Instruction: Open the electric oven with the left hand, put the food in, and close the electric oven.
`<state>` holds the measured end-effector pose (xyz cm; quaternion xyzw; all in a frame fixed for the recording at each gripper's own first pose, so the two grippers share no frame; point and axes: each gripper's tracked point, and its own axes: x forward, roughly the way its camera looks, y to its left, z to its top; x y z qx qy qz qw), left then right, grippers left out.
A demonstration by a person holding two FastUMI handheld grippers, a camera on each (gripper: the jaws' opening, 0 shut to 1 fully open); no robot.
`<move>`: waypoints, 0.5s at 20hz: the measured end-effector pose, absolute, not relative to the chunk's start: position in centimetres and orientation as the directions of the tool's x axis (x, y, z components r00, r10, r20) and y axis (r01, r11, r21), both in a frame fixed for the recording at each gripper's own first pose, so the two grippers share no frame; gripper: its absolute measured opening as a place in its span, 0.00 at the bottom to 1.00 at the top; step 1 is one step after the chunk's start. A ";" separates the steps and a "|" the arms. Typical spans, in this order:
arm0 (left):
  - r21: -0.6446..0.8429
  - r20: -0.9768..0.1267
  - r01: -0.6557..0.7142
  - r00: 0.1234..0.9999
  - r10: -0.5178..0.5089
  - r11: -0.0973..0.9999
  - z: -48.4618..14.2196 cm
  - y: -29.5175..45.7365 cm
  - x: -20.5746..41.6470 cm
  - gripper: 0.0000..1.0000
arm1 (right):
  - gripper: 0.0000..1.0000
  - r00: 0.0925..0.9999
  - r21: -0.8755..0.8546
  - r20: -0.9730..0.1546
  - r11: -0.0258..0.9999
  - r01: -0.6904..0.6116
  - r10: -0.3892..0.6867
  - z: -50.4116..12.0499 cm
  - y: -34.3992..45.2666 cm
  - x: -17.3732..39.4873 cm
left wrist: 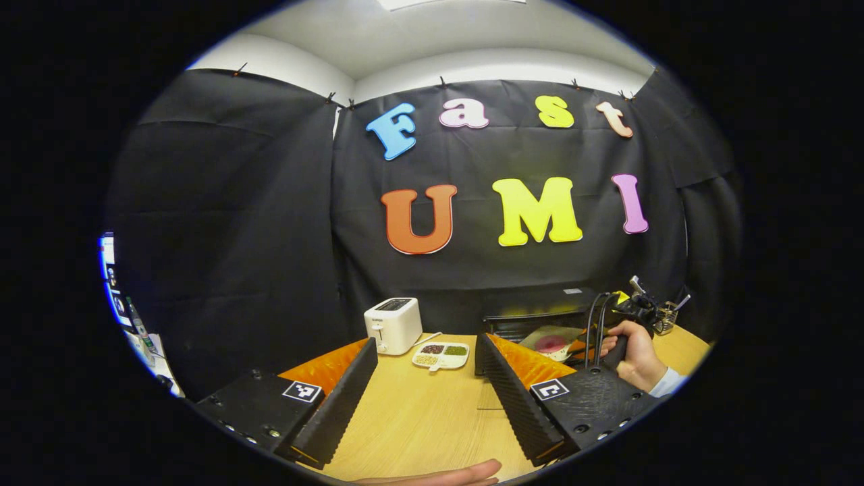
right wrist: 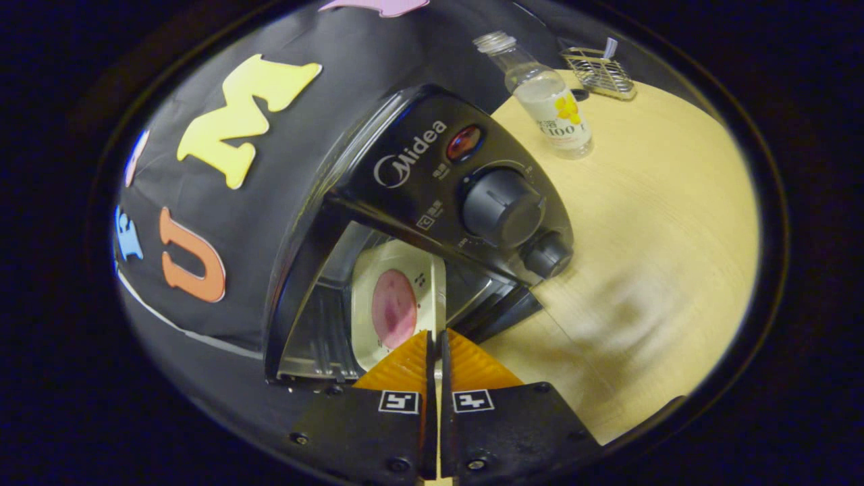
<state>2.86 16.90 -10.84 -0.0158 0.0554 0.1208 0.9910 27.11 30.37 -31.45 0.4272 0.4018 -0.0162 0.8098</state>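
Observation:
The black electric oven (right wrist: 418, 162) stands open, its door (right wrist: 503, 314) folded down toward me. A pale plate (right wrist: 378, 270) carrying pink food (right wrist: 393, 307) lies in the oven's cavity. My right gripper (right wrist: 435, 335) is shut on the plate's near rim, right at the oven mouth. In the left gripper view the oven (left wrist: 533, 314) sits at the right with the plate (left wrist: 540, 334) in its opening, and a hand (left wrist: 631, 354) holds the right gripper (left wrist: 638, 307) there. My left gripper (left wrist: 425, 347) hangs open over the wooden table (left wrist: 418, 418), holding nothing.
A white toaster (left wrist: 393, 325) and a divided dish of beans (left wrist: 442, 356) stand at the table's back. A clear bottle (right wrist: 550, 108) and a wire rack (right wrist: 599, 71) sit beside the oven's knob side. A hand's edge (left wrist: 445, 476) shows by the near table edge.

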 end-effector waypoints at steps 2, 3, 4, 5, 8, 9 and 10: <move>-0.038 -0.124 -0.241 0.964 0.235 0.970 -11.2 17.0 3.0 0.96 | 0.05 0.714 0.722 -0.622 0.588 0.363 0.322 -31.2 31.5 28.1; -0.040 -0.130 -0.240 0.964 0.233 0.970 -11.5 17.1 3.0 0.96 | 0.06 0.731 0.740 -0.601 0.568 0.359 0.322 -31.3 32.0 28.7; -0.034 -0.135 -0.240 0.963 0.233 0.970 -11.6 17.1 3.0 0.96 | 0.06 0.748 0.757 -0.580 0.552 0.350 0.321 -31.2 32.4 29.3; -0.026 -0.137 -0.242 0.962 0.236 0.970 -11.8 17.3 3.0 0.96 | 0.06 0.762 0.765 -0.565 0.546 0.341 0.316 -31.3 32.8 29.9; -0.019 -0.142 -0.233 0.963 0.228 0.972 -12.3 17.1 2.8 0.96 | 0.03 0.788 0.789 -0.532 0.521 0.327 0.311 -31.9 33.6 31.4; -0.018 -0.144 -0.233 0.963 0.228 0.972 -12.6 17.2 2.8 0.96 | 0.04 0.796 0.793 -0.522 0.519 0.320 0.306 -32.0 33.7 31.8; -0.019 -0.146 -0.232 0.963 0.227 0.972 -12.8 17.3 3.0 0.96 | 0.07 0.805 0.791 -0.514 0.527 0.311 0.296 -32.2 33.7 32.2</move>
